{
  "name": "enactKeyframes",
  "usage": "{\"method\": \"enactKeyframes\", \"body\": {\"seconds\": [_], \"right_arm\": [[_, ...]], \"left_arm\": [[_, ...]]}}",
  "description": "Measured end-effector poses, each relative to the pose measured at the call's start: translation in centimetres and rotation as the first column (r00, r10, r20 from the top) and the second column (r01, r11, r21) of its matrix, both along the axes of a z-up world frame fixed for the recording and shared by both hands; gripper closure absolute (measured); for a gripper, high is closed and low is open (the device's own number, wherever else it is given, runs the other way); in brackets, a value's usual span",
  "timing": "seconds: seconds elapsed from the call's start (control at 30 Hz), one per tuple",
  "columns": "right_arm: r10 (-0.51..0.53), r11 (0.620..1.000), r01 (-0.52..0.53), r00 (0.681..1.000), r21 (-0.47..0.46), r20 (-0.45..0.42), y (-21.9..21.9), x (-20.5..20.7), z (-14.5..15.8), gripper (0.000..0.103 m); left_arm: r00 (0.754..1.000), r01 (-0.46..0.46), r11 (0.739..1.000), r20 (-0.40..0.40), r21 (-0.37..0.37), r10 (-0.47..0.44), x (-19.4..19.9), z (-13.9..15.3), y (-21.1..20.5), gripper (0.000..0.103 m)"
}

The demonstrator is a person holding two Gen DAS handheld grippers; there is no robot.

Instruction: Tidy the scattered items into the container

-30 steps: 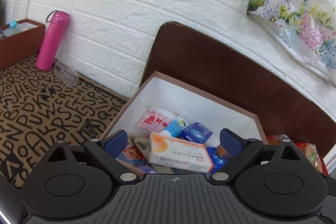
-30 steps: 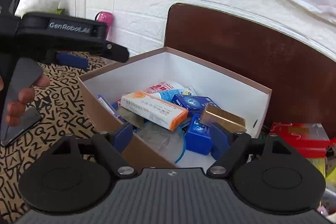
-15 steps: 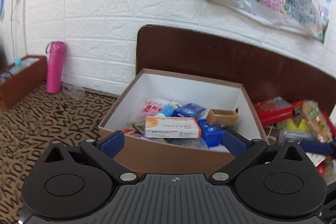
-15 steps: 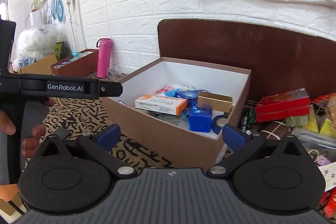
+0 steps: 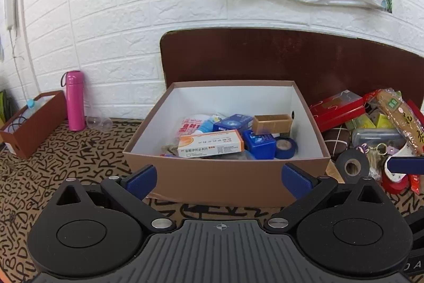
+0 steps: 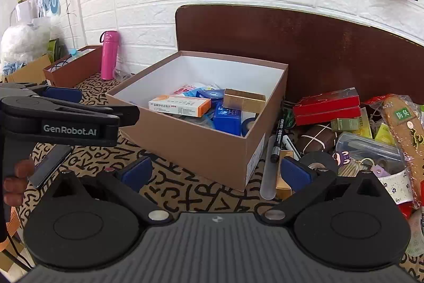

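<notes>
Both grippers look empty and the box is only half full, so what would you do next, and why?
Probably move the right gripper toward the pile right of the box and close on something easy, perhaps the black tape roll just beside its right finger. Its jaws stand wide with nothing between them, and many items lie outside the box on that side.

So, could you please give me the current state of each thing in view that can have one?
left gripper: jaws open, nothing between them
right gripper: jaws open, nothing between them
brown box: lidless, partly filled
orange-and-white medicine box: lying flat in the brown box
gold box: resting on top of other items
pink flask: upright, capped
black marker: capped, lying outside the brown box
black tape roll: lying flat on the table
</notes>
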State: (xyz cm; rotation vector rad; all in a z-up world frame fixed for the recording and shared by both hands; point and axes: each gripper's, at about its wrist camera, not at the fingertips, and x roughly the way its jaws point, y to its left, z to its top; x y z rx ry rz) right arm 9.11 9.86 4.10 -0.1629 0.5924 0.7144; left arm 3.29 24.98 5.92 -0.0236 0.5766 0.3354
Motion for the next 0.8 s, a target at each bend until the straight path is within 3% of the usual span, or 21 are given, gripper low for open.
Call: {"method": "enactKeyframes", "body": {"seconds": [0.8], "right_arm": [[0.04,0.998,-0.04,0.999,-0.04,0.008,0.6,-1.8,-0.5,0.001]], "left_arm": [[1.0,0.009,1.0,-0.007,0.003,-0.009,-1.3,-0.5,0.1,0.0]]}}
